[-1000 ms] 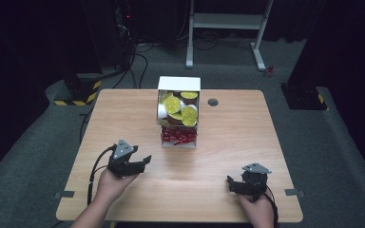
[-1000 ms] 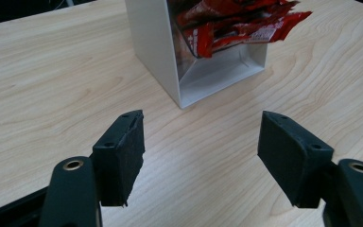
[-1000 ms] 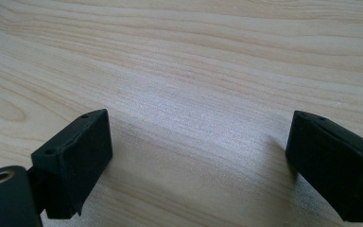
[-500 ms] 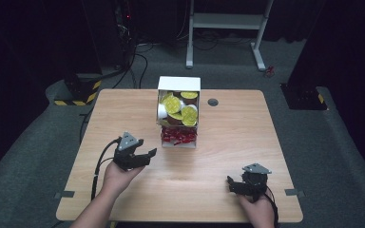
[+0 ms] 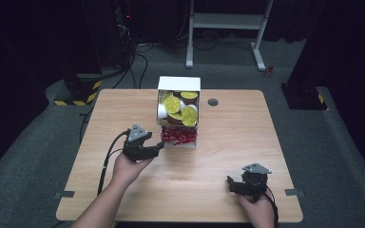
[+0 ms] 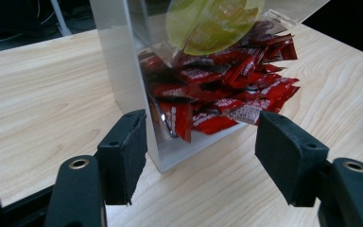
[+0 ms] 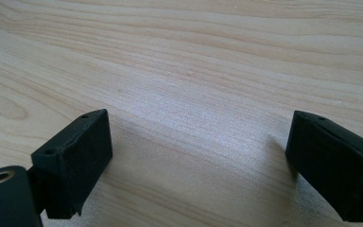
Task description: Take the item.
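Just ahead of the left tool [image 6: 201, 151], held wide open, red sachets [image 6: 217, 101] were heaped in a clear dispenser [image 5: 178, 114]; light, slippery, best pinched by an edge. Right tool [image 7: 198, 165] was spread over bare worktop [image 7: 194, 56].

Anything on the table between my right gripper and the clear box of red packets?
No. In the high view, bare light wooden tabletop separates the right gripper from the clear plastic dispenser box holding red packets.
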A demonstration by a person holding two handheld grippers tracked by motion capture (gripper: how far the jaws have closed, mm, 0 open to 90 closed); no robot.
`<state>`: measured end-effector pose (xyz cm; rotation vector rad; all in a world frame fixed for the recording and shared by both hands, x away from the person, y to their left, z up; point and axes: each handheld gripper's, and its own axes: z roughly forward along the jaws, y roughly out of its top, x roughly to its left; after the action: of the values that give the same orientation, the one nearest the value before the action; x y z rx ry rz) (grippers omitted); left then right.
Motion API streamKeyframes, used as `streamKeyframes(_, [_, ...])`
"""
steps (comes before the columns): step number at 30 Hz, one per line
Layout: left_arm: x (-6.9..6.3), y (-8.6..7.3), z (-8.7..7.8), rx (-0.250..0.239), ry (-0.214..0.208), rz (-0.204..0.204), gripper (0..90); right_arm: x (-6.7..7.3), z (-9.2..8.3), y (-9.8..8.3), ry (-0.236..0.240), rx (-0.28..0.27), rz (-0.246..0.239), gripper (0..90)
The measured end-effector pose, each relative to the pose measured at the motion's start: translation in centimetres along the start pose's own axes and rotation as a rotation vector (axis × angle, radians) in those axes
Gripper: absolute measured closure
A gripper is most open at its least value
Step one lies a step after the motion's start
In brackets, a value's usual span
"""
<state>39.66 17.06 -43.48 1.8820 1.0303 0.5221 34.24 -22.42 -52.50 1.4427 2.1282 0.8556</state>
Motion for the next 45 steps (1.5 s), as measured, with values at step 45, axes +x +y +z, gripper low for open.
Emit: streamKeyframes(45, [-0.7,0.4,2.5,-0.015,0.053,0.036,67.5,0.0,0.0,0.0,0.001,-0.003,0.003,8.1])
